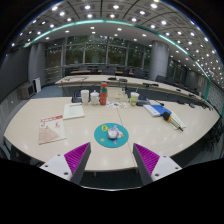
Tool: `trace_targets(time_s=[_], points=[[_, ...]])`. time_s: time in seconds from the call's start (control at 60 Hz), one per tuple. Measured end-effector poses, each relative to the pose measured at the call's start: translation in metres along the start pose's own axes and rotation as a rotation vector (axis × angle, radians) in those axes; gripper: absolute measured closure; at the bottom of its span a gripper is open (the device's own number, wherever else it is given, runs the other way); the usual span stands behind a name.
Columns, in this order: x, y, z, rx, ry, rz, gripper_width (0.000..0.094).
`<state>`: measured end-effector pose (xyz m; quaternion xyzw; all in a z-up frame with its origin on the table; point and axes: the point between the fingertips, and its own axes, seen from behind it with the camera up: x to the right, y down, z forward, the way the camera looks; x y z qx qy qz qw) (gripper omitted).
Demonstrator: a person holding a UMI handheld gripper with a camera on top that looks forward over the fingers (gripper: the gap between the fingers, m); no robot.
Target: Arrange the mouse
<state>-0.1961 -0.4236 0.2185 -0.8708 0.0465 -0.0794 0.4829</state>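
Note:
A white mouse point(113, 131) lies on a round teal mouse mat point(108, 134) on the pale table point(60, 140), just ahead of my fingers and centred between them. My gripper point(111, 160) hovers above the table's near edge, short of the mat. Its two fingers point(76, 156) with magenta pads stand wide apart, with nothing between them.
A red-and-white booklet point(51, 127) lies on the left of the table. Cups and a red bottle point(102, 95) stand at the far middle. Papers and a blue pen-like item point(172, 120) lie at the right. More desks and glass walls fill the room behind.

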Motion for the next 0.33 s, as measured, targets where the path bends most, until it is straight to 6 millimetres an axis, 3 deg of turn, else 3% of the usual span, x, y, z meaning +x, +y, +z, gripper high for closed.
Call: trace_targets(time_s=[0.133, 0.333], points=[[-0.005, 0.001, -0.02, 0.002, -0.012, -0.015, 0.0077], [-0.014, -0.002, -0.028, 0.026, -0.004, -0.045, 0.0077]])
